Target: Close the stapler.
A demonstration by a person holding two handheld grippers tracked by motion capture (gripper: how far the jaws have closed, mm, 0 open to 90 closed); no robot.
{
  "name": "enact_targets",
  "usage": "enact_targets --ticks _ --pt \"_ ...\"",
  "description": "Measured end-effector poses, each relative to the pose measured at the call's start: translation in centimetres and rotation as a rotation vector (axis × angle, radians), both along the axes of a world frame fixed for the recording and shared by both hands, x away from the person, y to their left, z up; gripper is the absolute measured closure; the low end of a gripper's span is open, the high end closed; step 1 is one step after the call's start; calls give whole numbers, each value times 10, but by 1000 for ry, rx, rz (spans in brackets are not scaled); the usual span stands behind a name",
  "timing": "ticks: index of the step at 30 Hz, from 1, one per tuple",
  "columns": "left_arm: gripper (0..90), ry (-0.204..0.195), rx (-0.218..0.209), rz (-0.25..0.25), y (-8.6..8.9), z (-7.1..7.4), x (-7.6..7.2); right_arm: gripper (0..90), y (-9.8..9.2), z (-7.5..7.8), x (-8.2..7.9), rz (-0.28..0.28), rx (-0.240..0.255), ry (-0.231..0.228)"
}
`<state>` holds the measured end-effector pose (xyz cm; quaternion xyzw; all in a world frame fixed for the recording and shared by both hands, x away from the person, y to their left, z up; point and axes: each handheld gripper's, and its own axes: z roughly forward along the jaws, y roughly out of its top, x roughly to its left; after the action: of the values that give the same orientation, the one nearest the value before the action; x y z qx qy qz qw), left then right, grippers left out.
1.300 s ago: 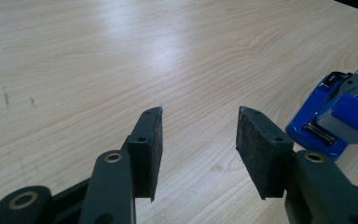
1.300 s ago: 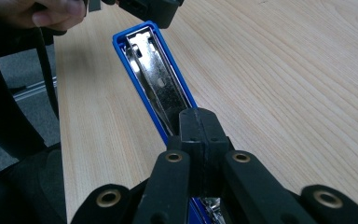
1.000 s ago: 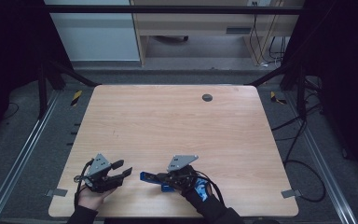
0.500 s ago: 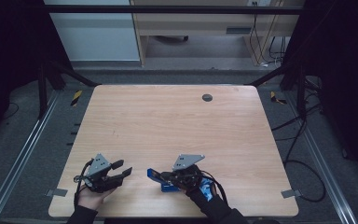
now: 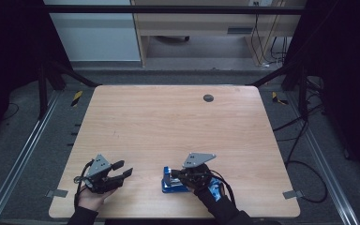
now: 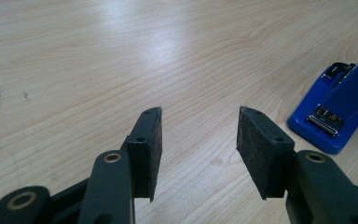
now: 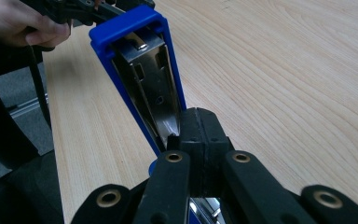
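A blue stapler (image 5: 170,184) lies near the table's front edge, its top arm swung up so the metal magazine shows (image 7: 142,65). My right gripper (image 5: 175,176) reaches it from the right and is shut on the stapler's hinged end (image 7: 198,116); the jaws look pressed together over a thin metal part. My left gripper (image 5: 124,168) rests at the front left, pointing right toward the stapler (image 6: 340,109), a short way from it. Its jaws stand open over bare wood (image 6: 198,114).
The wooden table (image 5: 168,122) has a dark round grommet (image 5: 208,98) near its back edge. Metal rails run along both sides of the table, and cables (image 5: 304,122) lie on the floor at the right. The person's other hand (image 7: 23,21) shows beyond the stapler.
My right gripper has carried the stapler a little to the right along the front of the table. The left gripper has stayed put and open.
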<state>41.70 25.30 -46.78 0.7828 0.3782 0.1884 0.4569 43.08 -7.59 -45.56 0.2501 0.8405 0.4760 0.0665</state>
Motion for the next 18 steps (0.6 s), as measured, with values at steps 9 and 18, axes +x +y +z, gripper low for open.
enact_targets --ticks 9,18 --pt "502 -4 -4 1 1 1 -1 900 -2 0 1 -5 -8 1" --pt "502 -10 -8 5 1 2 -3 900 -10 12 3 -35 12 -24"
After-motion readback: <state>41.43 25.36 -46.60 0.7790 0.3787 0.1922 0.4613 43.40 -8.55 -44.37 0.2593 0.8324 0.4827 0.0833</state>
